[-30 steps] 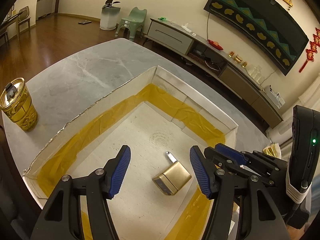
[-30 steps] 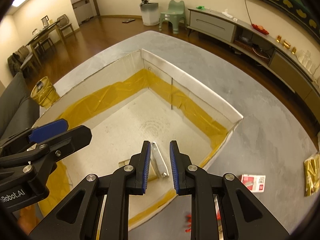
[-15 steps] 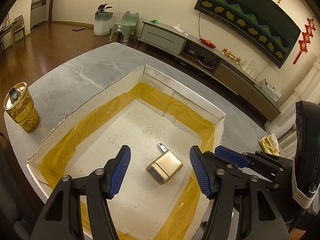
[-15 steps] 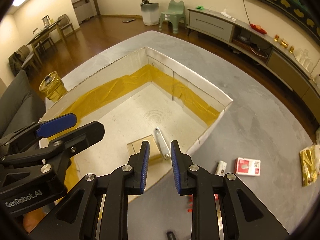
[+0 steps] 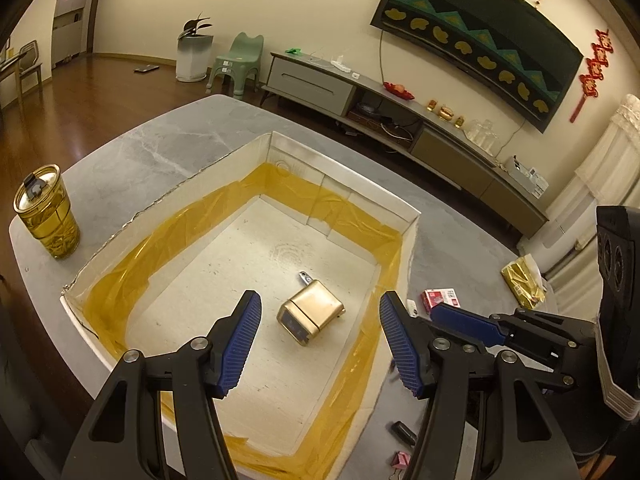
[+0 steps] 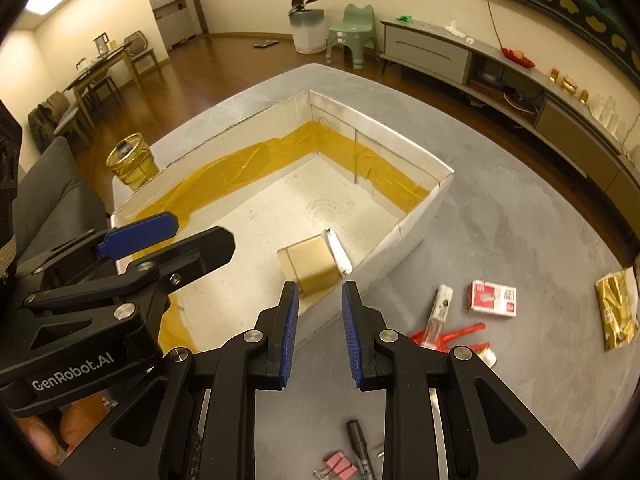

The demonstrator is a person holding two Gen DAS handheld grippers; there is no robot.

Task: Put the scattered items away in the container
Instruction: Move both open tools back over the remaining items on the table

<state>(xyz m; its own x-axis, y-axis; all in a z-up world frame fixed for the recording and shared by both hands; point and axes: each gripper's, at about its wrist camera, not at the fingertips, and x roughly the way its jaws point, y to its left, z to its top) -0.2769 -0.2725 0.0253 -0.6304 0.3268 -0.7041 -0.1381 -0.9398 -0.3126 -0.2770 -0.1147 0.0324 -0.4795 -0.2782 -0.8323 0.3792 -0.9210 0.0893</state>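
The container (image 5: pixel 408 216) is a white open box lined with yellow tape, on a grey marble table. Inside lie a gold box (image 5: pixel 314 314) and a silver tube (image 6: pixel 338 252) leaning against it. My left gripper (image 5: pixel 319 300) hovers open above the gold box, holding nothing. My right gripper (image 6: pixel 320 286) hangs over the table just outside the container wall (image 6: pixel 416 224), its jaws a narrow gap apart and empty. To its right, scattered on the table, are a red box (image 6: pixel 493 298), a white tube (image 6: pixel 440 308), a red tool (image 6: pixel 460 334) and a gold packet (image 6: pixel 616 312).
A black pen (image 6: pixel 360 444) and pink binder clips (image 6: pixel 340 466) lie near the table's front edge under the right gripper. A gold cup (image 5: pixel 50 216) stands at the table's left corner. A hand (image 6: pixel 48 436) shows at lower left. A TV cabinet (image 5: pixel 400 108) lines the wall.
Both grippers have drawn back and risen from the container. The right one now sits outside its wall, and the scattered items have come into view. The gold box and silver tube stayed put.
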